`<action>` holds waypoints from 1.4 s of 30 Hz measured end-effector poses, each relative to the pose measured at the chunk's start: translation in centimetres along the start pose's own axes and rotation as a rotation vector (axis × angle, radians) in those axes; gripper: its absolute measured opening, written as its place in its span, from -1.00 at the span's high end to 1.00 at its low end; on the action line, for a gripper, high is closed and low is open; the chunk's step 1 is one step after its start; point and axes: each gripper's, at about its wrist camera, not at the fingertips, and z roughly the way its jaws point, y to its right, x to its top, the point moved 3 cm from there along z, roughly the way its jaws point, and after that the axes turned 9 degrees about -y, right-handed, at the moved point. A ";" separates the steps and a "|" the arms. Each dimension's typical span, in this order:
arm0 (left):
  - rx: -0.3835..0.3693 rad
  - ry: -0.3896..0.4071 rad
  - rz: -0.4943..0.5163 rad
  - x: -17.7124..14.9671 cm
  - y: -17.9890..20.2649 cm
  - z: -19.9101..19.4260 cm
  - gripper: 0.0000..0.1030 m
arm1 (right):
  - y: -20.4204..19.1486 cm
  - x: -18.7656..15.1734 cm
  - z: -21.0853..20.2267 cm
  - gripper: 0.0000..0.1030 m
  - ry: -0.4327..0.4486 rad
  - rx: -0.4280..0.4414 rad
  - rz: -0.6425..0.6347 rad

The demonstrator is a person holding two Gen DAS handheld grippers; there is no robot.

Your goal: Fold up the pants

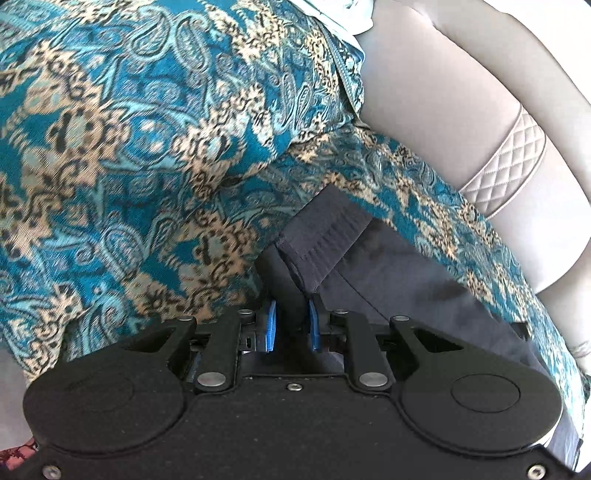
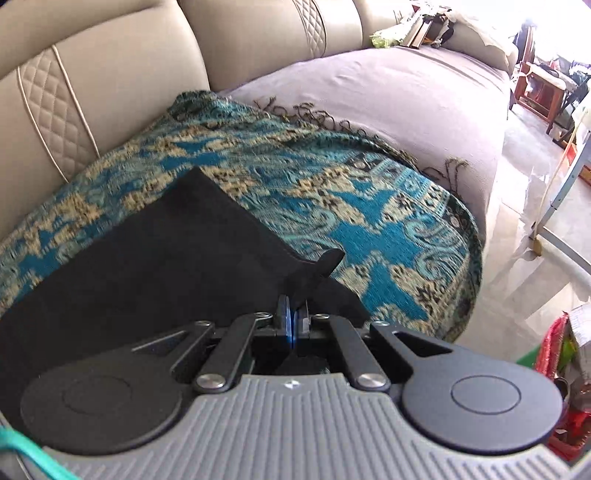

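Dark pants [image 2: 155, 251] lie flat on a teal paisley throw [image 2: 332, 192] that covers a beige sofa. In the left wrist view the pants [image 1: 388, 273] look dark grey, with a stitched hem band standing up. My left gripper [image 1: 291, 325] is shut on a thick fold of that hem edge between its blue pads [image 1: 271, 325]. My right gripper [image 2: 294, 321] is shut on a bunched corner of the pants, with a small flap of cloth sticking up past the fingers.
The sofa back [image 2: 74, 92] with quilted strips rises behind the throw. A grey cover [image 2: 388, 85] lies over the seat to the right, with clutter [image 2: 417, 29] at its far end. The floor [image 2: 524, 229] and a red bag [image 2: 561, 354] are to the right.
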 end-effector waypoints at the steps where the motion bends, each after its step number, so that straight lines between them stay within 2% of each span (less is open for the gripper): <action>1: -0.008 -0.006 -0.002 -0.2 -0.4 -0.1 0.68 | 0.1 -0.1 0.1 0.94 -0.006 -0.004 0.002; 6: -0.034 -0.023 0.008 -1.2 -1.6 -0.1 0.68 | 1.0 -0.8 0.3 0.93 -0.026 -0.020 0.013; 19: -0.015 -0.035 0.047 -2.5 -2.1 -0.7 0.67 | 1.1 -1.1 0.1 0.93 -0.033 -0.062 -0.029; 23: 0.002 -0.034 0.065 -2.7 -2.0 -0.5 0.67 | 0.9 -1.2 0.8 0.88 -0.064 -0.082 -0.058; 24: 0.008 -0.034 0.064 -2.8 -2.0 -0.3 0.66 | 0.6 -1.5 1.1 0.43 -0.074 -0.095 -0.084; 25: 0.013 -0.036 0.065 -2.8 -2.0 -0.1 0.66 | 0.2 -1.7 1.1 0.38 -0.064 -0.118 -0.115; 26: 0.016 -0.036 0.068 -2.8 -2.1 0.1 0.65 | -0.2 -1.9 1.0 0.14 -0.052 -0.142 -0.144; 27: 0.018 -0.036 0.072 -2.8 -2.0 0.2 0.65 | -0.5 -1.9 0.8 -0.21 -0.048 -0.160 -0.166; 29: 0.016 -0.033 0.078 -2.8 -2.1 0.3 0.63 | -1.4 -1.8 0.1 -0.41 -0.030 -0.178 -0.187; 34: -0.012 -0.031 0.083 -2.9 -2.6 0.4 0.61 | -5.4 -1.7 -3.7 -0.49 0.055 -0.099 -0.219; 39: -0.034 -0.022 0.101 -3.2 -3.1 0.5 0.59 | -13.4 -3.5 -8.3 -0.59 0.118 0.099 -0.401; 42: -0.054 -0.023 0.103 -3.2 -3.4 0.7 0.58 | -19.2 -5.4 -10.6 -0.61 0.098 0.248 -0.498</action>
